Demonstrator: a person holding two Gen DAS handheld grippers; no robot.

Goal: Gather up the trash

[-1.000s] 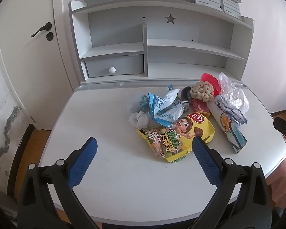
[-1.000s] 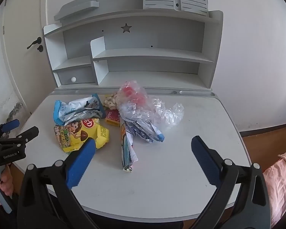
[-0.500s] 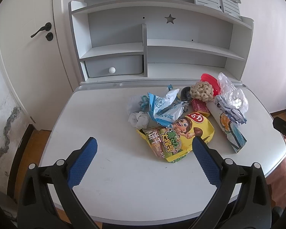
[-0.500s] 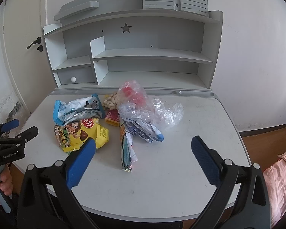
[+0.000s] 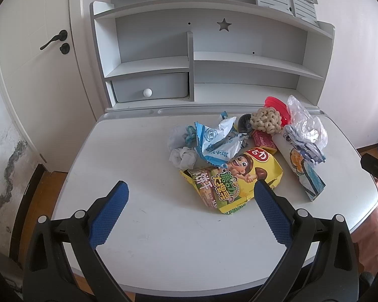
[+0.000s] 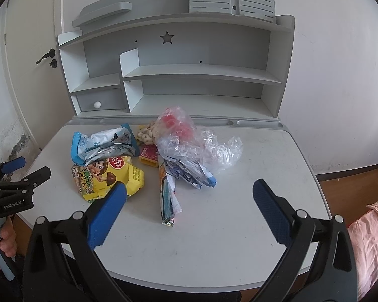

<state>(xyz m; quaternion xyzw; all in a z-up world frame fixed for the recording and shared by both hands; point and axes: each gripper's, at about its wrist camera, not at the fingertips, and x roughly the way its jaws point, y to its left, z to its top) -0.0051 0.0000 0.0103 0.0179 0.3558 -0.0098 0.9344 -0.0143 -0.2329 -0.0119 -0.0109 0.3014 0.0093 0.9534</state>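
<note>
A pile of trash lies on the white desk (image 5: 138,156): a yellow snack bag (image 5: 235,176) (image 6: 108,173), a blue-and-white wrapper (image 5: 214,141) (image 6: 103,146), crumpled tissue (image 5: 182,157), a small red box (image 5: 264,139) (image 6: 148,154), ring-shaped cereal (image 5: 264,120), a long printed packet (image 5: 302,170) (image 6: 167,196), a clear plastic bag (image 5: 305,125) (image 6: 204,146) and a red lid (image 5: 274,103). My left gripper (image 5: 189,211) is open and empty, near the desk's front edge before the yellow bag. My right gripper (image 6: 189,211) is open and empty, in front of the long packet.
A grey shelf unit (image 5: 209,60) with a small drawer (image 5: 151,88) stands at the back of the desk. A white door (image 5: 35,63) is at the left. Pink fabric (image 6: 370,236) lies to the right of the desk. The left gripper shows in the right wrist view (image 6: 12,181).
</note>
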